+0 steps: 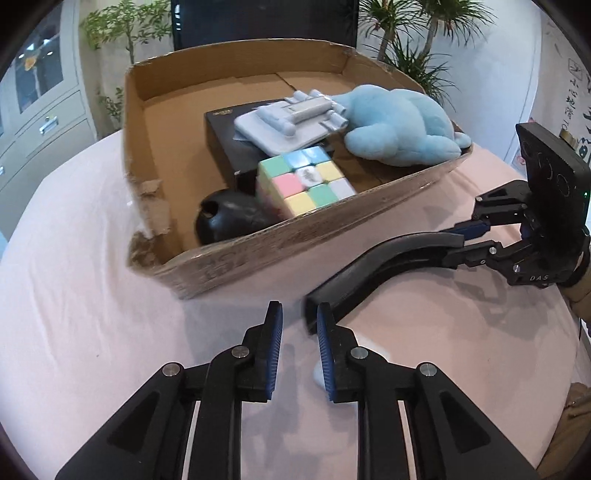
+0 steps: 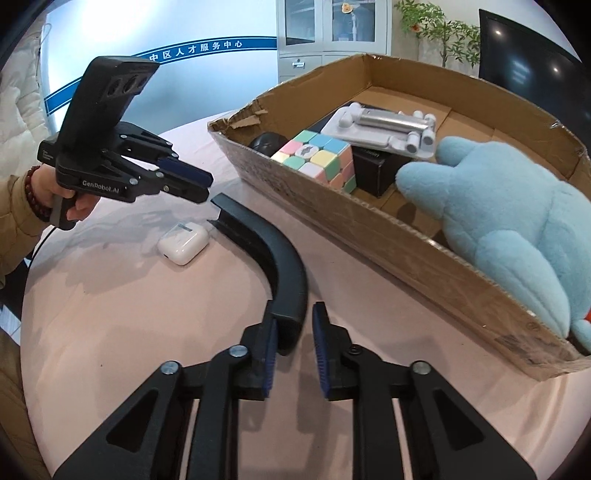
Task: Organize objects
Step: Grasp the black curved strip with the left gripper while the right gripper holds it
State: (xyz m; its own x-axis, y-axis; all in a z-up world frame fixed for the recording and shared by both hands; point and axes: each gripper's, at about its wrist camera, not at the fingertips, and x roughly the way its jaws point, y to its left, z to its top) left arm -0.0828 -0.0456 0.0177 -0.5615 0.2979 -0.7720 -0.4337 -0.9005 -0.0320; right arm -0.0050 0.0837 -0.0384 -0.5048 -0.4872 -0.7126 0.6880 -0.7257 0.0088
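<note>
A cardboard box (image 1: 295, 236) (image 2: 369, 229) on the pink table holds a pastel cube (image 1: 304, 181) (image 2: 317, 158), a blue plush toy (image 1: 399, 125) (image 2: 509, 229), a grey phone stand (image 1: 291, 122) (image 2: 384, 129), a black box (image 1: 225, 140) (image 2: 376, 170) and a black round object (image 1: 229, 219) (image 2: 267, 142). A curved black piece (image 1: 373, 269) (image 2: 273, 266) lies on the table in front of the box. My right gripper (image 2: 294, 328) is open with its jaws around one end of the piece; it also shows in the left wrist view (image 1: 465, 236). My left gripper (image 1: 300, 325) (image 2: 207, 184) is open and empty, near the piece's other end. A white earbud case (image 2: 181, 243) lies below it.
The table edge curves at the left in both views. Potted plants (image 1: 406, 44), a dark monitor (image 2: 528, 59) and grey cabinets (image 2: 332, 33) stand behind the box. A person's hand (image 2: 74, 199) holds the left gripper.
</note>
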